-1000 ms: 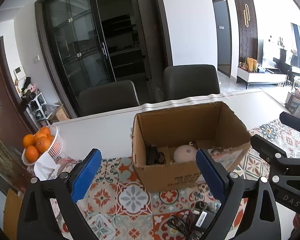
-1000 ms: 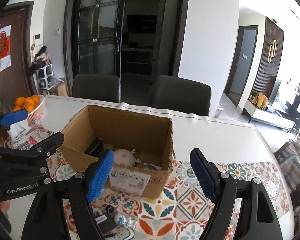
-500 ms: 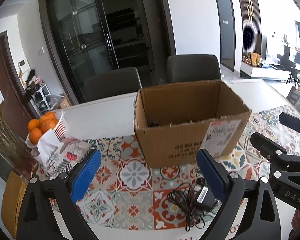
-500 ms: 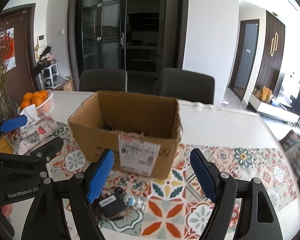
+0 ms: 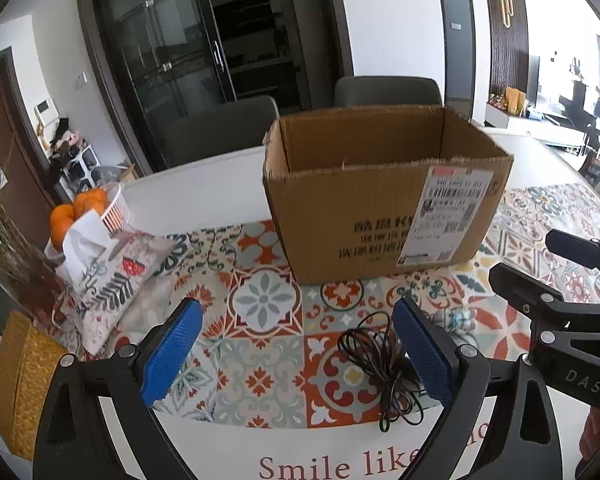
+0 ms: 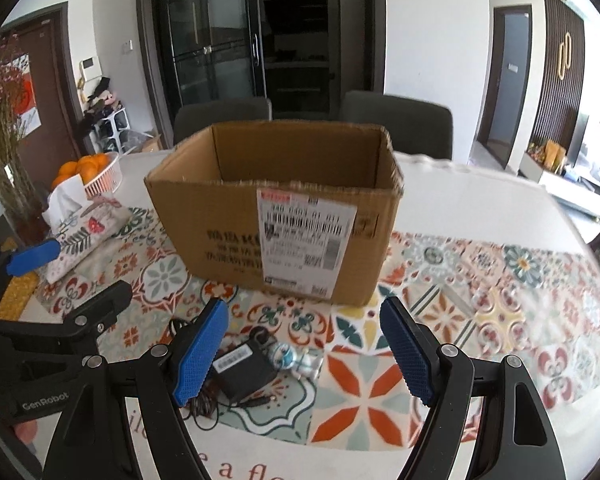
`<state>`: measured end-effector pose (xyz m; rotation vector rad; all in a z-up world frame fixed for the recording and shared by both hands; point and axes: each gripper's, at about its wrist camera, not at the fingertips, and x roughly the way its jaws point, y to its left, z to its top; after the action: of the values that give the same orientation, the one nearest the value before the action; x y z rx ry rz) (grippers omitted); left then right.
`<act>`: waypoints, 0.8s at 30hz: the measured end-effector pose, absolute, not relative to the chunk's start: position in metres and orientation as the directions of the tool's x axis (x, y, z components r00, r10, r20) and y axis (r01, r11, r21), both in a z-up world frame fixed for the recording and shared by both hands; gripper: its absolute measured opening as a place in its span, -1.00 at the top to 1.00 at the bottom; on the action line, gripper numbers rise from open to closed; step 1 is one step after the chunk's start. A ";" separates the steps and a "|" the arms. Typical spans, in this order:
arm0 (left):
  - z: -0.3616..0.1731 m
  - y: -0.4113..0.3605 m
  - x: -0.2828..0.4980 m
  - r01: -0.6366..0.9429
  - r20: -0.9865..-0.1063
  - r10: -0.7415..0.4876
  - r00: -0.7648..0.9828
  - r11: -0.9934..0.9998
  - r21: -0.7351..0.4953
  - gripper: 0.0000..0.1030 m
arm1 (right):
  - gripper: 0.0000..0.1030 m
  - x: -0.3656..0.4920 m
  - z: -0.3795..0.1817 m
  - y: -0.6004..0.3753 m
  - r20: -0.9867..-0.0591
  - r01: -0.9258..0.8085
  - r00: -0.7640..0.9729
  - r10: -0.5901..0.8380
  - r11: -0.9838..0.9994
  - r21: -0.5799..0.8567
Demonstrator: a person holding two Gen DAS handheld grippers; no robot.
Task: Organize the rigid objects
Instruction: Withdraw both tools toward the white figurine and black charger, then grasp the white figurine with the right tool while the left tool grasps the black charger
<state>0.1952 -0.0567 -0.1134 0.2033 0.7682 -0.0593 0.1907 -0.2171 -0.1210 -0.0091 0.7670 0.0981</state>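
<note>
1. We hold the left gripper (image 5: 296, 350) low over the patterned tablecloth (image 5: 260, 384); its blue pads (image 5: 172, 350) stand wide apart with nothing between them; the same gripper shows at the left edge of the right wrist view (image 6: 66, 280), also spread.
2. We hold the right gripper (image 6: 302, 354) in the same manner, blue pads (image 6: 406, 354) well apart and empty; it appears at the right of the left wrist view (image 5: 532, 264).
3. An open cardboard box (image 6: 276, 216) stands upright on the cloth beyond both grippers (image 5: 384, 196); a white shipping label (image 6: 306, 240) is stuck on its near wall; from these low angles we cannot see what lies inside.
4. A black power adapter (image 6: 240, 368) lies on the cloth in front of the box, near the right gripper's left finger; its thin black cable (image 5: 380, 364) is bunched in loose loops beside it.
5. A small blue-and-white figurine (image 6: 296, 360) lies on its side, touching or just beside the adapter; in the left wrist view it shows partly behind the right pad (image 5: 456, 318).
6. Off to the left sit a floral tissue cover (image 5: 112, 280) and a white basket of oranges (image 6: 96, 172); two dark chairs (image 6: 396, 124) stand behind the table.
</note>
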 end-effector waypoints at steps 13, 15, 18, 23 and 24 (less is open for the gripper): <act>-0.153 -0.064 0.201 0.137 -0.725 0.067 0.686 0.966 0.220 -0.89 | -0.46 0.212 -0.175 -0.224 -0.773 -0.056 0.621 0.130 0.991 0.121; -0.157 -0.064 0.203 0.141 -0.733 0.064 0.677 0.967 0.214 -0.89 | -0.44 0.215 -0.180 -0.225 -0.782 -0.042 0.611 0.127 0.991 0.128; -0.165 -0.065 0.206 0.145 -0.746 0.070 0.663 0.965 0.219 -0.89 | -0.40 0.222 -0.189 -0.225 -0.794 -0.019 0.594 0.125 0.990 0.141; -0.173 -0.064 0.207 0.149 -0.762 0.072 0.644 0.965 0.217 -0.89 | -0.31 0.233 -0.203 -0.227 -0.823 0.009 0.552 0.130 0.987 0.162; -0.174 -0.063 0.207 0.148 -0.763 0.071 0.643 0.965 0.215 -0.89 | -0.30 0.234 -0.206 -0.227 -0.828 0.013 0.545 0.133 0.986 0.167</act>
<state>0.2066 -0.0634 -0.1738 0.2695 0.8746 -0.0445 0.2344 -0.2268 -0.2061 0.1597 0.9927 0.0714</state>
